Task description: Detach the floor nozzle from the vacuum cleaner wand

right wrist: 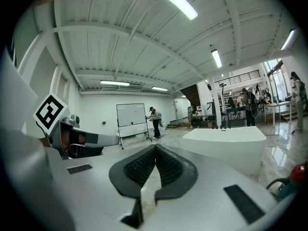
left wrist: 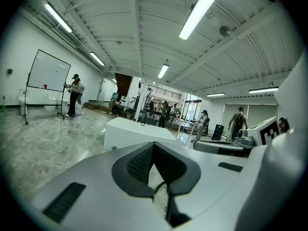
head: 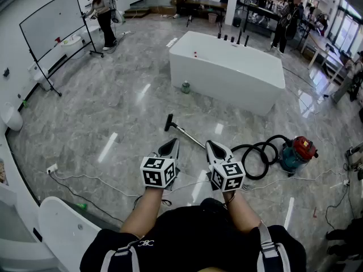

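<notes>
**Both hand-held grippers shut and empty, nozzle not yet reached**

I see my left hand-held gripper (head: 171, 145) and right hand-held gripper (head: 211, 147) low in the centre of the head view, side by side. Each has its jaws closed tip to tip with nothing between them, and each gripper view confirms that. Neither touches the vacuum.

The risks, as I judge them:
- I must open the jaws before any grasp. Reaching in with them shut would only push the parts along the glossy grey marble floor (head: 113, 112).
- The slim silver metal wand (head: 189, 136) looks smooth and round, so a pinch on it could slip or let it roll when I pull on the nozzle.
- If the joint is tight, a one-sided pull would drag the whole machine instead of parting it. One gripper has to steady the wand while the other works the nozzle.
- The coiled black ribbed hose (head: 256, 158) and a thin white cable (head: 85, 177) lie near me and could snag.

The small black wedge-shaped floor nozzle (head: 169, 122) lies on the floor at the centre of the frame, just above the left gripper's tip. It is still joined to the wand. The wand slants down and to the right until the right gripper hides its lower end. The hose leads right to the teal canister with a red top (head: 299, 151).
</notes>
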`<state>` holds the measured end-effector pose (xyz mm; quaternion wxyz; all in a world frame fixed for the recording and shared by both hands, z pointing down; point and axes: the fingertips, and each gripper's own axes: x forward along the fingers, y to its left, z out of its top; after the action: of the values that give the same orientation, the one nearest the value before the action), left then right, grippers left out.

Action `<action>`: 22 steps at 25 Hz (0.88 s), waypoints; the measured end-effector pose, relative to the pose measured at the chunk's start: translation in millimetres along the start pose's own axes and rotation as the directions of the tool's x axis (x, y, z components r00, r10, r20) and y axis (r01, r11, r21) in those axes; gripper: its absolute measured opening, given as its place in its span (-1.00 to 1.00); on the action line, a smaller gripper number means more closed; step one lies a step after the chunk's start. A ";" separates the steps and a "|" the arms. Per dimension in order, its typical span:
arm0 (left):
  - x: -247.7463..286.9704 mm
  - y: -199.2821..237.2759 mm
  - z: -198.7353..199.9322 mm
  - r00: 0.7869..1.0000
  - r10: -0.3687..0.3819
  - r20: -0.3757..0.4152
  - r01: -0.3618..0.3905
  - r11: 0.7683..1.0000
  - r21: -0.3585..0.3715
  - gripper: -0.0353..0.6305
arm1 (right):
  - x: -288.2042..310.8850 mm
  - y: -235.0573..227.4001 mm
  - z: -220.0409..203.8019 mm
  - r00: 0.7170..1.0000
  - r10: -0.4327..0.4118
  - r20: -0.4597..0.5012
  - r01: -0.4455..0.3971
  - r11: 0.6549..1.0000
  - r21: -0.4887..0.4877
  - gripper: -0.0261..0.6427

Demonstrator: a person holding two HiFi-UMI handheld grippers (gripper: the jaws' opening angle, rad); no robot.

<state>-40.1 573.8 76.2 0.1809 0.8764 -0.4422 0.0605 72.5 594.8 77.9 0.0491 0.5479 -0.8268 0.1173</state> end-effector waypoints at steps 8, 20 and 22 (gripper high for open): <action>2.7 32.5 -5.2 1.000 0.011 -0.015 -0.011 1.000 -0.012 -0.87 | 21.3 13.9 6.1 0.998 -0.022 0.056 0.027 0.996 -0.081 -0.88; 81.9 94.1 43.9 0.999 0.053 -0.008 -0.053 0.998 0.021 -0.87 | 132.7 -33.8 27.6 0.999 0.025 0.047 -0.024 0.999 -0.021 -0.88; 101.8 104.1 56.1 0.999 0.053 -0.002 -0.053 0.998 0.022 -0.87 | 154.6 -45.2 36.0 0.999 0.030 0.039 -0.028 0.999 -0.032 -0.88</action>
<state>-64.8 419.7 78.7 0.1701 0.8663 -0.4642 0.0713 54.7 430.8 81.9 0.0396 0.5372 -0.8373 0.0940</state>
